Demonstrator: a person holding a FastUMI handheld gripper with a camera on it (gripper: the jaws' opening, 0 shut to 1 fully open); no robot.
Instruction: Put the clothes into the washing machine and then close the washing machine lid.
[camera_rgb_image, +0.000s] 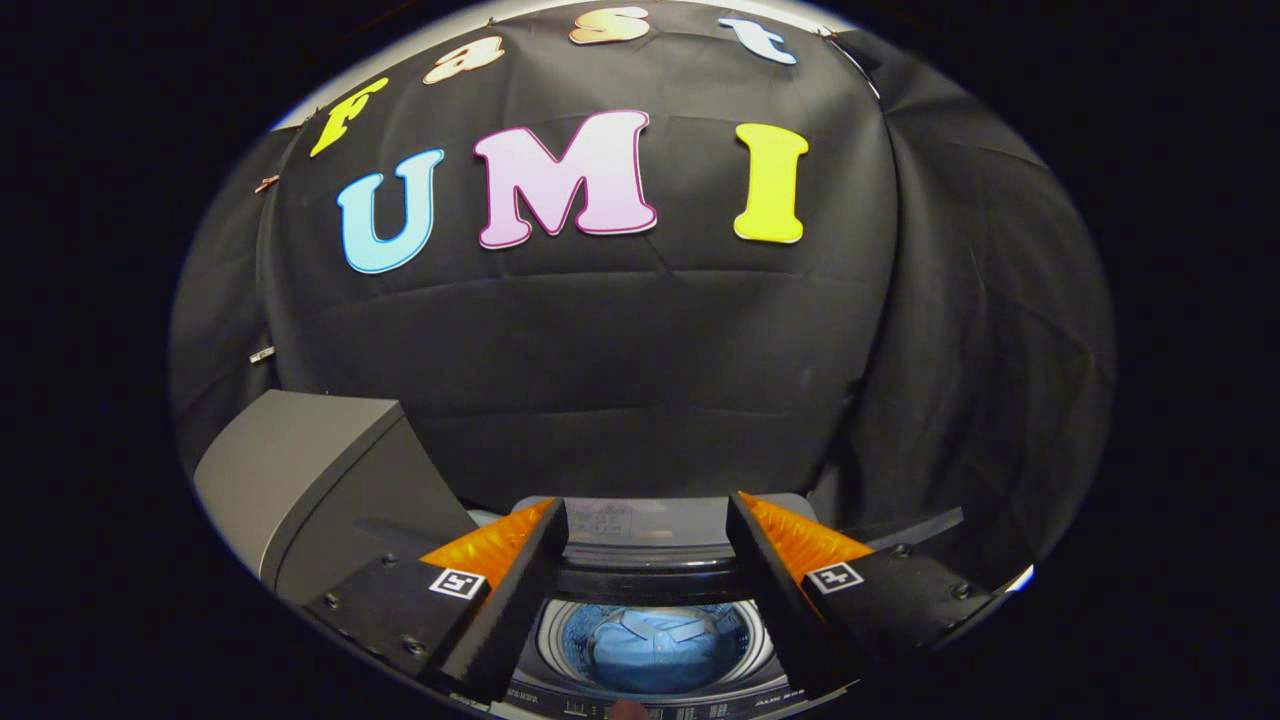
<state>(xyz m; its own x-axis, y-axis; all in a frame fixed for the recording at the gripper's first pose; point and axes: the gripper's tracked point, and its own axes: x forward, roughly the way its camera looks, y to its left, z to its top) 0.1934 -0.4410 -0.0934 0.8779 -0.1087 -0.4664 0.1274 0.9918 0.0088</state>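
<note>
While blue clothes (655, 650) lie bundled in the drum of the washing machine (650, 560) at the bottom centre of the frame, the gripper (648, 530) hangs above them, its two black, orange-faced fingers (510, 590) spread wide and holding nothing. Seen between the fingers, the laundry sits below and just ahead of them. At lower left, the grey lid (300, 470) stands raised. Behind, black cloth (600, 350) covers the booth wall.
</note>
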